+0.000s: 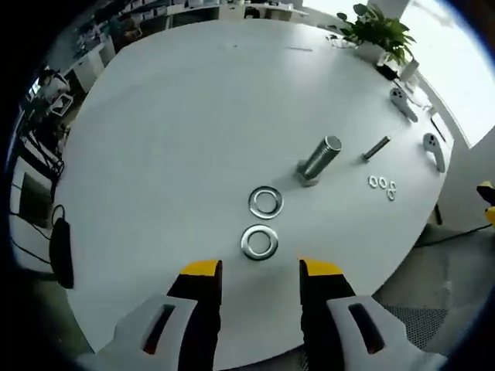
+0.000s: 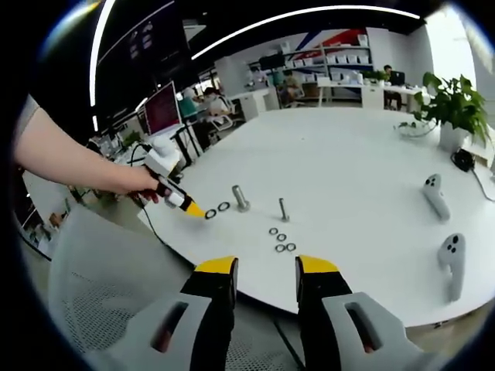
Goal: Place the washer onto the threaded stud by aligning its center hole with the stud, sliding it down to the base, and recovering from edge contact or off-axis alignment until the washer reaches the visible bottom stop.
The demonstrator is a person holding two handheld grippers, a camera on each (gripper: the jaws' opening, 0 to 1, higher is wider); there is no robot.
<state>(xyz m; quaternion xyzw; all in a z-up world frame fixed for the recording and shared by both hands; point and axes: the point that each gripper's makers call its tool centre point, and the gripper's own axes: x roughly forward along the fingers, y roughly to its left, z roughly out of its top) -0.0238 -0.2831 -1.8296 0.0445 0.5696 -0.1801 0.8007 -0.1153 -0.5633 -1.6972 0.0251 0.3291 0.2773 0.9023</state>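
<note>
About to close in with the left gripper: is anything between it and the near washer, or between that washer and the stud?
Nothing blocks the left gripper from the near washer. A second washer lies between it and the stud.

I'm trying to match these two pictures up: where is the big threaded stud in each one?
Left gripper view: the threaded stud stands right of centre, just beyond two large washers.
Right gripper view: it is small, left of centre, beside the left tongs.
Shared landmark: the potted plant at the table's far edge.
</note>
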